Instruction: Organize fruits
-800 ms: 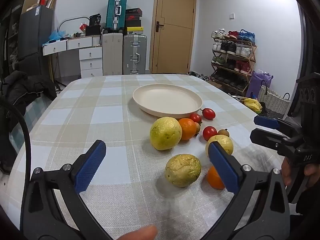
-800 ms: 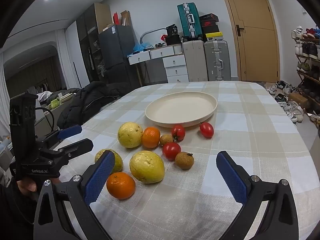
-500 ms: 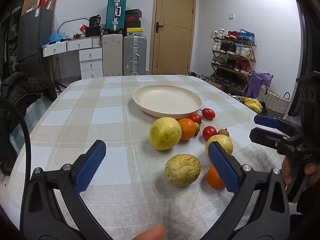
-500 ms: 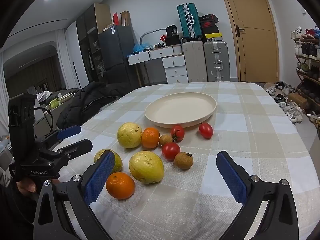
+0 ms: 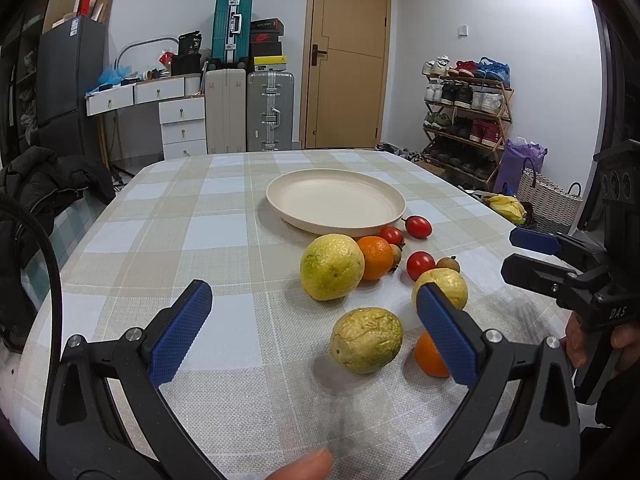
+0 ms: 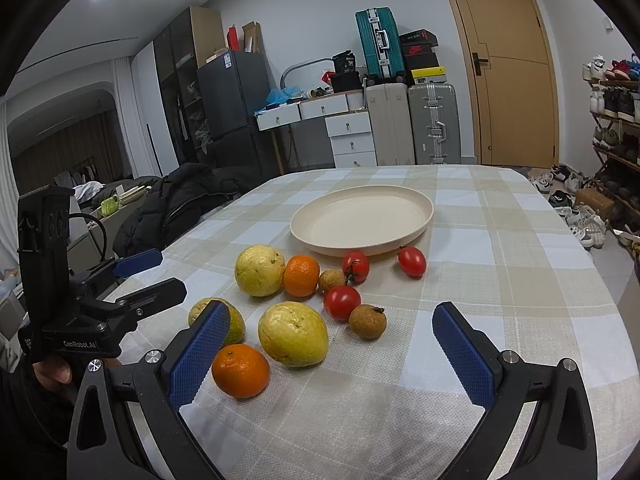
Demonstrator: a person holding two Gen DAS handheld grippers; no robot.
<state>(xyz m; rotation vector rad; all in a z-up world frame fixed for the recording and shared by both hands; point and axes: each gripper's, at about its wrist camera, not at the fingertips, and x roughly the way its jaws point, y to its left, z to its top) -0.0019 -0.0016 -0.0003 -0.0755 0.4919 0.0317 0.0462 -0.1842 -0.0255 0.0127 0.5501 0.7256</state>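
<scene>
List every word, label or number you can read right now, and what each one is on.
"GenRobot.AI": on the body of the left gripper, seen from the right wrist.
"DAS": on the body of the right gripper, seen from the left wrist.
"36": on the black bag on the desk.
Shoe boxes and fridge sticker: print too small to read.

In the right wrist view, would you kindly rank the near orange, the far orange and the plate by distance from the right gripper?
From the right gripper:
1. Near orange, beside its left pad.
2. Far orange, mid-cluster, next to a yellow fruit.
3. Plate, beyond all the fruit.
</scene>
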